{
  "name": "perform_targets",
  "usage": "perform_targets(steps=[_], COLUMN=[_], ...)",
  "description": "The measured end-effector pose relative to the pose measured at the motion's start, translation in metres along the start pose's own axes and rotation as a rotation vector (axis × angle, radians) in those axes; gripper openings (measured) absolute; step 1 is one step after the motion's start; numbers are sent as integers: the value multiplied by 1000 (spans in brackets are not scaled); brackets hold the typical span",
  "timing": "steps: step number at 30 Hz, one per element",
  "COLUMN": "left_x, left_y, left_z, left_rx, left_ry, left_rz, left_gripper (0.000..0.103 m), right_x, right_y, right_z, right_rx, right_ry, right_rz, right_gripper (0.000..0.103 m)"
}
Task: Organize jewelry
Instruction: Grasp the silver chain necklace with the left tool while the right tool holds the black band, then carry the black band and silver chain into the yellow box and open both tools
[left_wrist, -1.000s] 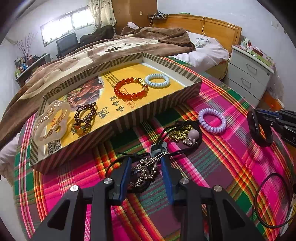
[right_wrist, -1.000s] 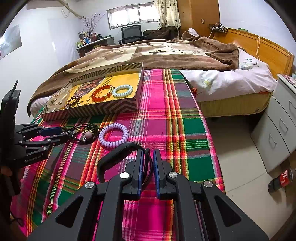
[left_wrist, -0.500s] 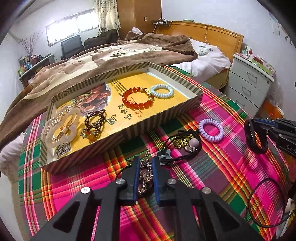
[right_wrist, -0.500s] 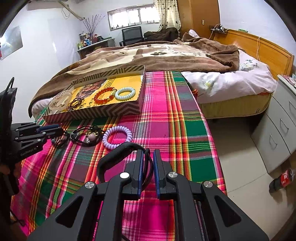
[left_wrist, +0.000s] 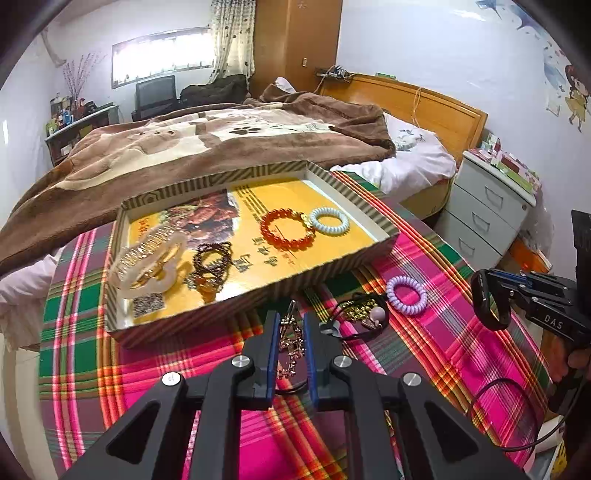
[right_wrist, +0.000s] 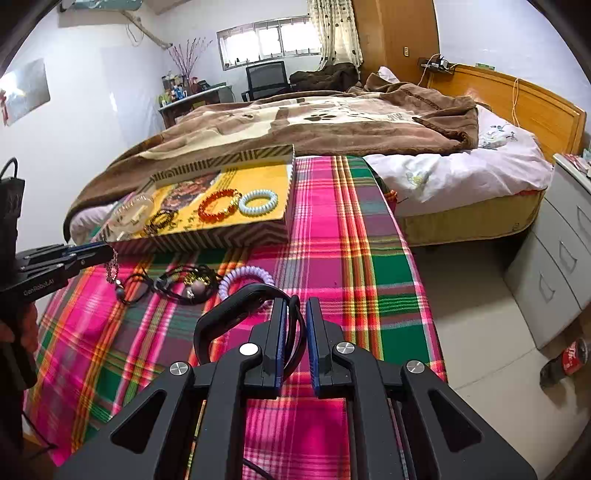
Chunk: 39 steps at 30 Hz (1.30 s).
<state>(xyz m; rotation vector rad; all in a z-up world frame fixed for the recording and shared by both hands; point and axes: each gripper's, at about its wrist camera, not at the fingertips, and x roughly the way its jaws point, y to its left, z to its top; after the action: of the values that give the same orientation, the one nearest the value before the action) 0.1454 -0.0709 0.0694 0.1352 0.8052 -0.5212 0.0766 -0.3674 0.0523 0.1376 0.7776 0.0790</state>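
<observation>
Metal chain necklace (left_wrist: 290, 341) hangs pinched in your closed left gripper (left_wrist: 290, 325), lifted clear for the striped tray (left_wrist: 255, 291); your right gripper (right_wrist: 295, 325) clamps the black wristband (right_wrist: 229, 314), awaiting its turn.

The tablecloth (left_wrist: 424, 354) is woven plaid cloth, the box (left_wrist: 332, 266) at 12 o'clock looks like printed cardboard with a glossy yellow floor, its red bead bracelet (left_wrist: 286, 230) shiny like glass, and the blanket (left_wrist: 221, 147) behind looks fuzzy brown fleece.
</observation>
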Motion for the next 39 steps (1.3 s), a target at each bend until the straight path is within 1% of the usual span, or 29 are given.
perform_targets(steps=[3, 9, 15, 20, 24, 27, 30, 31, 35, 39], left_x=[-6, -13, -6, 19, 41, 59, 80, 88, 110, 130], left_y=[4, 18, 33, 44, 52, 60, 67, 70, 73, 76], left_z=[5, 24, 50, 72, 85, 91, 96, 98, 103, 105], left_rx=[-7, -42, -86, -118, -124, -140, -150, -157, -158, -180], left_ry=[-14, -38, -64, -56, -50, -36, -9, 2, 25, 50], left_rz=[-1, -25, -62, -87, -93, -106, -83, -88, -89, -102], left_gripper=[13, 13, 13, 13, 13, 13, 13, 13, 13, 13], right_x=[-4, -7, 11, 37, 65, 87, 106, 113, 132, 146], right_y=[1, 6, 16, 22, 26, 30, 31, 31, 35, 39], right_z=[8, 35, 69, 89, 99, 104, 107, 108, 109, 108], right_rx=[-3, -7, -15, -9, 12, 8, 24, 30, 20, 12], right_ry=[-11, -37, -39, -24, 12, 45, 68, 75, 106, 125], right_rz=[3, 33, 61, 65, 74, 65, 67, 62, 54, 55], right_gripper=[11, 11, 11, 11, 11, 11, 11, 11, 11, 11])
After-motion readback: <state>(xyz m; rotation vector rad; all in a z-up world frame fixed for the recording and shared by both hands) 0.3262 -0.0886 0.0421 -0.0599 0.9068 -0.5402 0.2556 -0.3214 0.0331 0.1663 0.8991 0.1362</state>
